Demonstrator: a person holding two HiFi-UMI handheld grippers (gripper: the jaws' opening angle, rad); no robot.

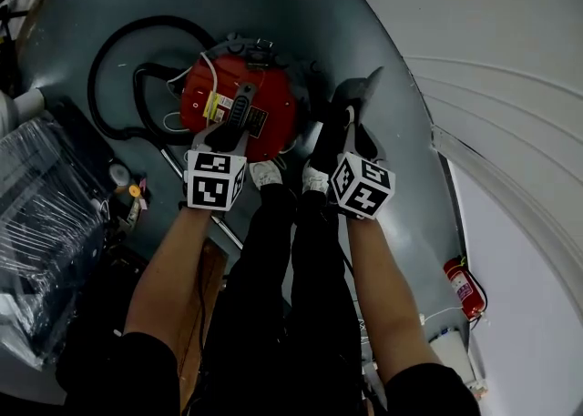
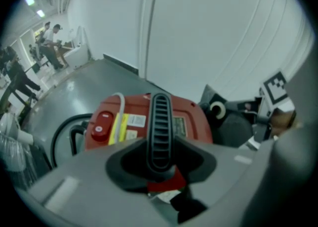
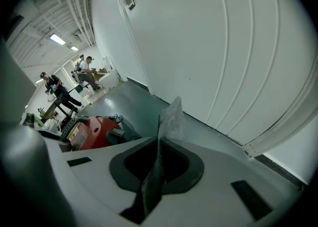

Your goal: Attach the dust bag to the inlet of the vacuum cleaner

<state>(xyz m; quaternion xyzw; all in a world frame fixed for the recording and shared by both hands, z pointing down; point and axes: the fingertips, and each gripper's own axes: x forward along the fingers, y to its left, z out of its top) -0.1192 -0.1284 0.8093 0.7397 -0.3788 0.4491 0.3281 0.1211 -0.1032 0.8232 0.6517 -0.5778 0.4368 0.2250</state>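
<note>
Dust bag [image 1: 357,96] sits just R of vacuum cleaner [image 1: 273,100] on floor [image 1: 383,5], pinched flat in R claw [image 3: 156,171]. L claw [image 2: 160,167] clamped on black ribbed handle [image 2: 160,121] atop vac. Hose [image 1: 98,86] loops on vac's opp side.

Dust bag [image 1: 362,94] largely hidden behind right gripper [image 1: 346,123]. Print on vacuum cleaner [image 1: 273,100] label [image 2: 130,121] too small to read.
</note>
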